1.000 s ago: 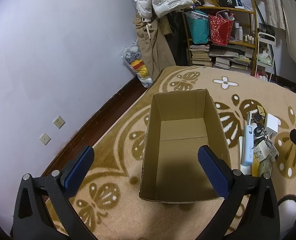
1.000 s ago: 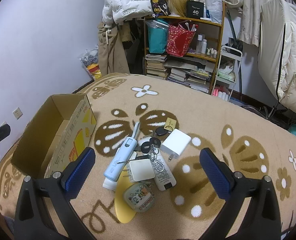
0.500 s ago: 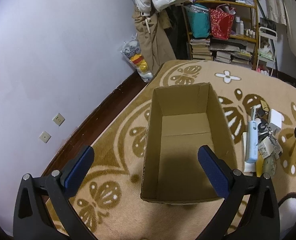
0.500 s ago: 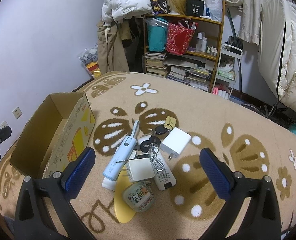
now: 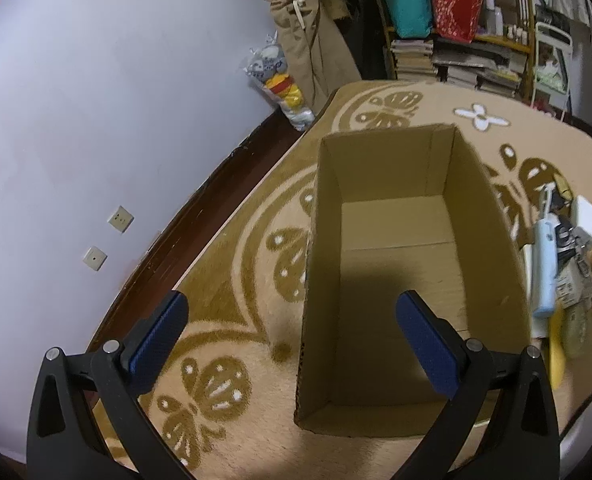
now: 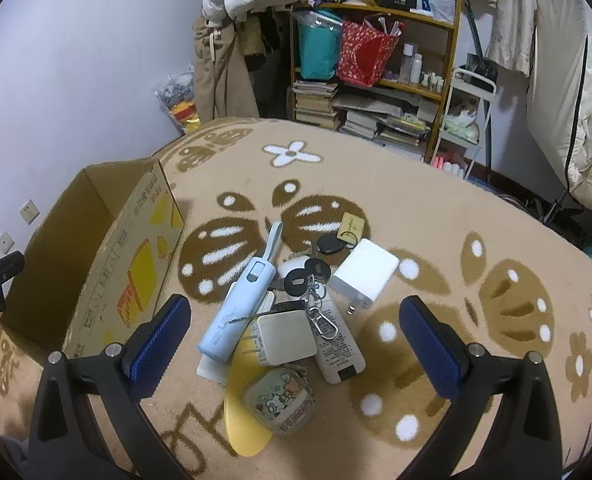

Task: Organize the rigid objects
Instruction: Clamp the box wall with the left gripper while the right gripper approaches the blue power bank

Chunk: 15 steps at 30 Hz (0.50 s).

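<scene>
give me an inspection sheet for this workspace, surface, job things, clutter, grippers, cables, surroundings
Surface: patterned rug, beige and brown.
Job's things: open cardboard box, nothing inside; beside it a pile with a light blue device, white charger, keys, cartoon case.
Clutter: nothing seen beyond the pile.
Grippers: left gripper above the box, right gripper above the pile; jaws wide, nothing held.
Cables: nothing seen.
Surroundings: bookshelf, hanging clothes, wall sockets.

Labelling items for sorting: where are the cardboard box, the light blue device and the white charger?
cardboard box [image 5: 399, 248], left wrist view, inner floor.
light blue device [image 6: 238, 310], right wrist view, mid-body.
white charger [image 6: 365, 272], right wrist view, top face.
</scene>
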Each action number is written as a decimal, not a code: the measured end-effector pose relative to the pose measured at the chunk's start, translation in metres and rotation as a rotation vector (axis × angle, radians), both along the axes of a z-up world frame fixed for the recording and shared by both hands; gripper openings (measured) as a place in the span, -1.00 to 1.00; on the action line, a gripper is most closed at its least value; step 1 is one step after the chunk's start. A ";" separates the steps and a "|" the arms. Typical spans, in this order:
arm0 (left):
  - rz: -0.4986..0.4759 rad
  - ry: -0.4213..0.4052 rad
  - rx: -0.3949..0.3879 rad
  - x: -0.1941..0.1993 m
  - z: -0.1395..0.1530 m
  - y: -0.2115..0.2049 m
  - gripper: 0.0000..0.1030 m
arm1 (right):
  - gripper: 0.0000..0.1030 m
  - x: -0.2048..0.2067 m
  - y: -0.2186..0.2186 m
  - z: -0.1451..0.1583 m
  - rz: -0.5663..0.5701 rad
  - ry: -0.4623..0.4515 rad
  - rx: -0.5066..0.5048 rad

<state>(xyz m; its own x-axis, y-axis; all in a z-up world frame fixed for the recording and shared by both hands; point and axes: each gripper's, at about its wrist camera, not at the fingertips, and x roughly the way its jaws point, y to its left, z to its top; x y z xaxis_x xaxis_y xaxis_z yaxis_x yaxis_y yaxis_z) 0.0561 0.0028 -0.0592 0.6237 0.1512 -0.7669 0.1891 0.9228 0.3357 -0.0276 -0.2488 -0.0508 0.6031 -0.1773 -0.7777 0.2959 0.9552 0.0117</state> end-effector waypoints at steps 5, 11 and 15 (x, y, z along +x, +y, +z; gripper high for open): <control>0.039 0.032 0.014 0.012 -0.010 0.006 0.99 | 1.00 0.009 -0.003 -0.015 0.002 0.024 0.027; 0.069 0.058 0.036 0.021 -0.019 0.011 0.99 | 1.00 0.019 -0.002 -0.028 0.009 0.046 0.031; 0.069 0.072 0.057 0.025 -0.027 0.009 0.99 | 1.00 0.021 -0.003 -0.033 0.000 0.056 0.075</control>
